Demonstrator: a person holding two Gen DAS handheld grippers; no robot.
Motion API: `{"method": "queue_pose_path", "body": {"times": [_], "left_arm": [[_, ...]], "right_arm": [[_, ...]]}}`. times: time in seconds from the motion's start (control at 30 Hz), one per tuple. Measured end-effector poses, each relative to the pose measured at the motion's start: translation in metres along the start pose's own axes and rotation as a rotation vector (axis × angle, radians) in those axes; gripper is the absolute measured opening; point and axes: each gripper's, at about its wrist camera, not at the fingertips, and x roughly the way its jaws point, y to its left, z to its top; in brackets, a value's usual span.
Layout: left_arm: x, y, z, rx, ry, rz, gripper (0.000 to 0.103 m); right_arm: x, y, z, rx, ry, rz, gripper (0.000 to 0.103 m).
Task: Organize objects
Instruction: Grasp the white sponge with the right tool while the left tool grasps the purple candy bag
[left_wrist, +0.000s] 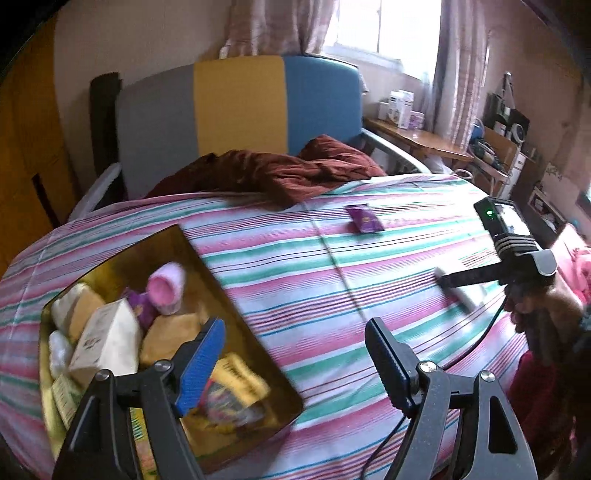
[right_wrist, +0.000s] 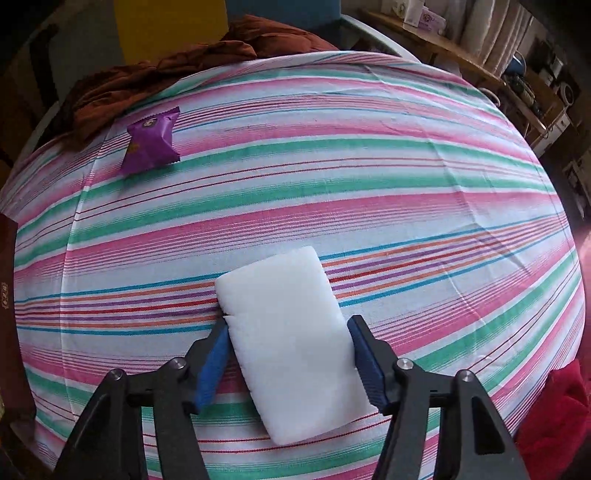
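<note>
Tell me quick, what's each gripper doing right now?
Left gripper: open, nothing between its jaws, above the bed beside the box.
Right gripper: jaws closed against the sides of the white pack, which lies on the bed.

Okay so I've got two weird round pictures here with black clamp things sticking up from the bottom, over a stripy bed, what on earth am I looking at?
These are no robot arms: a person holds a two-finger gripper in each hand, and a fisheye camera on each looks along its fingers, hence the rounded view.

One picture is from the left gripper. Its jaws stand open with nothing between them, above the edge of a gold-lined box holding packets and a pink sock.

The other is from the right gripper. A white block, perhaps a sponge, lies on the striped bedsheet between its fingers, which sit right at its sides; it does not look lifted yet.

A purple snack packet also lies on the sheet, near a crumpled brown cloth.
</note>
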Motion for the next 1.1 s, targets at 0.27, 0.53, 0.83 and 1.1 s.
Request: {"method": "queue_pose_path", "body": {"times": [0.27, 0.53, 0.83, 1.1], "left_arm": [[0.033, -0.032, 0.018, 0.009, 0.065, -0.068, 0.079], [0.069, -0.056, 0.044, 0.007, 0.113, -0.089, 0.079], [0.118, -0.081, 0.08, -0.013, 0.147, -0.09, 0.079], [0.173, -0.104, 0.107, 0.011, 0.181, -0.074, 0.079]], "right_arm": [[-0.002, 0.0, -0.003, -0.015, 0.01, 0.029, 0.064], [-0.006, -0.002, -0.005, -0.02, 0.015, 0.023, 0.064], [-0.01, -0.003, -0.008, -0.034, 0.02, 0.015, 0.065], [-0.015, 0.009, -0.009, -0.042, 0.023, 0.012, 0.067]]}}
